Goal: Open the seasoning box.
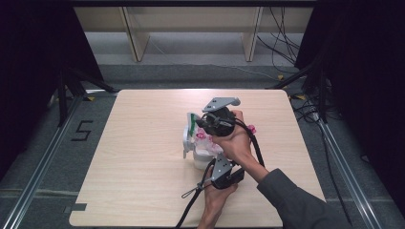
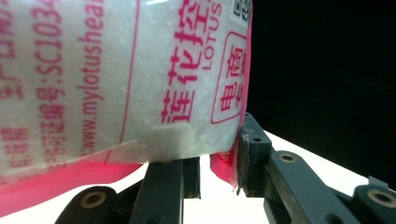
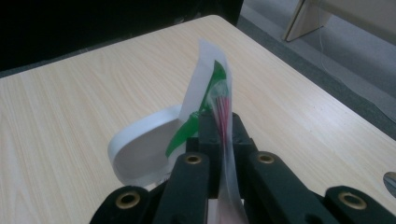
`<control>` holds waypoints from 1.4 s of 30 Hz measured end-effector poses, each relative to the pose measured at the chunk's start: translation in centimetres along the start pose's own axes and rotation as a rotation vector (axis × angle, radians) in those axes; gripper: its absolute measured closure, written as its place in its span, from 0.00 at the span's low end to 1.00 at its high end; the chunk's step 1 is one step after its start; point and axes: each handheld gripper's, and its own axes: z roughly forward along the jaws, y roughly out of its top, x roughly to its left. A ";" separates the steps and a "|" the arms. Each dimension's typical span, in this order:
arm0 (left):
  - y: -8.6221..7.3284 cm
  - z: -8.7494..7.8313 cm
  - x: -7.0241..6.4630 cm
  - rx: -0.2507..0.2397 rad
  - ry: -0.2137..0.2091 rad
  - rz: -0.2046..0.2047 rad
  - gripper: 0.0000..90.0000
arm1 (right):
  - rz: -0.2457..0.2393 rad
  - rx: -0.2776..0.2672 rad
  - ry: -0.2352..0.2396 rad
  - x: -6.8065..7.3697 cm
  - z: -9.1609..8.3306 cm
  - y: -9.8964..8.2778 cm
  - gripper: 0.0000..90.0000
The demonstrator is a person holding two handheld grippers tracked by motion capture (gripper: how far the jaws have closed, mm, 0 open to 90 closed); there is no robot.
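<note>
Looking down from the high view, both forearms come in from 6 o'clock and meet near the middle of the table (image 1: pixel 143 143). The right hand (image 1: pixel 234 138) reaches farther in, palm wrapped around the right gripper (image 1: pixel 205 125), which points toward 9 o'clock. The left hand (image 1: pixel 215 198) sits closer to the person and aims the left gripper (image 1: pixel 210 164) up toward 12 o'clock.

Between them is a white plastic bag (image 1: pixel 200 145) with pink print, standing roughly upright a bit right of table centre. In the right gripper view the jaws are pinched together on the bag's thin top flap (image 3: pixel 212 88), which stands on edge and runs straight away from the camera, green and red print showing. In the left gripper view the jaws are clamped on the bag's lower corner (image 2: pixel 219 140), pink seam squeezed against the right-hand pad.

Hands cover most of the bag from above, so its full shape is hard to make out. Up close the pink text runs sideways and is cut off at the frame edges.
</note>
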 end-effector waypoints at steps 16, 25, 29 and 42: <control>0.0 0.0 -0.1 -0.009 -0.002 -0.010 0.82 | -0.025 0.012 -0.009 0.2 0.4 0.0 0.99; 0.0 -0.1 -0.2 -0.018 -0.011 -0.018 0.82 | -0.020 0.005 -0.022 0.4 0.5 0.0 0.99; 0.0 -0.1 -0.2 -0.017 -0.011 -0.013 0.82 | 0.002 -0.007 -0.015 0.4 0.3 0.0 0.99; 0.1 0.0 -0.2 -0.019 -0.011 -0.016 0.82 | -0.001 -0.007 -0.020 0.3 0.2 0.0 0.99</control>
